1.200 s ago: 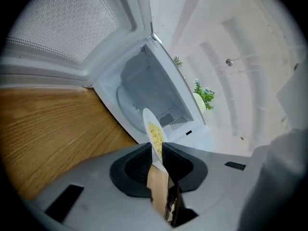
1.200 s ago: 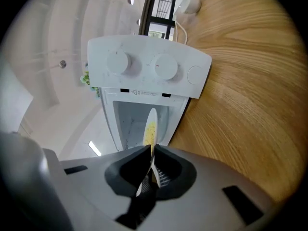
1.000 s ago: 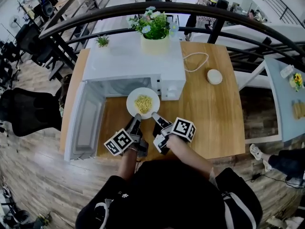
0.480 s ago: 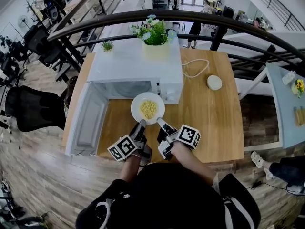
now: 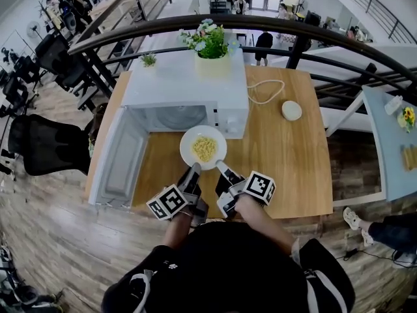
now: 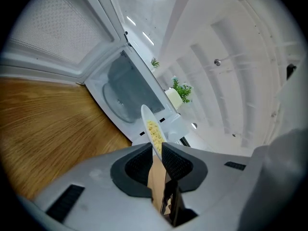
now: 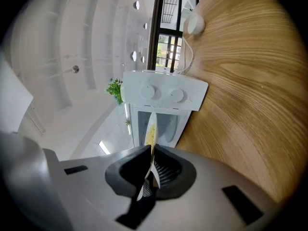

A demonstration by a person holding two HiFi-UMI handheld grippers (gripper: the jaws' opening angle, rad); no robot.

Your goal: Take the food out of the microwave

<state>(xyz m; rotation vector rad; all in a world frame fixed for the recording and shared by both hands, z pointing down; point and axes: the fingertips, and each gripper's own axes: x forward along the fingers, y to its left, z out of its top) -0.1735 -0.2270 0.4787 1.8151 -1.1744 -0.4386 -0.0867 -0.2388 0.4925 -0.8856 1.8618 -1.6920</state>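
My left hand-held gripper (image 5: 194, 169) and my right hand-held gripper (image 5: 219, 167) are each clamped on the near rim of the round white plate (image 5: 203, 147) of yellow food, side by side. I hold the plate out in front of the white microwave (image 5: 189, 83), outside its cavity and over the light wooden table (image 5: 287, 162). The microwave's white door (image 5: 117, 160) stands swung wide at my left.

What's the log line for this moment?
left gripper: shut on plate | right gripper: shut on plate | plate: held before microwave | door: open
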